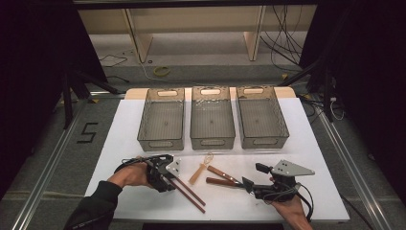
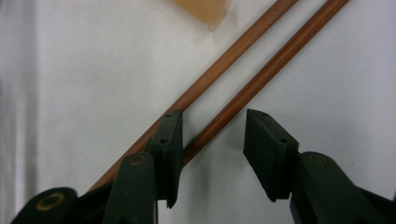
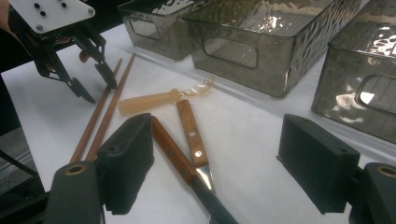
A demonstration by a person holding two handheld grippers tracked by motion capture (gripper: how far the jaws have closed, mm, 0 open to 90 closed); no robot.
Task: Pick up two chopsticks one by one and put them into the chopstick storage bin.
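High view first, from the left: the left gripper [image 1: 168, 179] sits low over the white table [image 1: 119, 139], its tip down at the upper ends of the two brown chopsticks [image 1: 190, 192]. These lie side by side, nearly parallel, their long axis running diagonally from the gripper at upper left down towards the near edge at lower right. In the left gripper view the jaws stand partly apart; one stick [image 2: 261, 77] passes between them, close against the inner face of the left pad, while the other stick [image 2: 224, 63] runs outside that pad. Whether the pads press on either stick I cannot tell.

Just right of the chopsticks lies a pale translucent fork [image 1: 201, 168], handle towards the person, tines towards the bins. Next come two wooden-handled utensils [image 1: 221, 176], their handles pointing left and their metal ends reaching right to the right gripper [image 1: 247, 184]. In the right gripper view those jaws are spread wide with nothing clamped; the two handles [image 3: 180, 144] lie on the table between them.

Behind, three clear bins [image 1: 212, 125] stand in a row.
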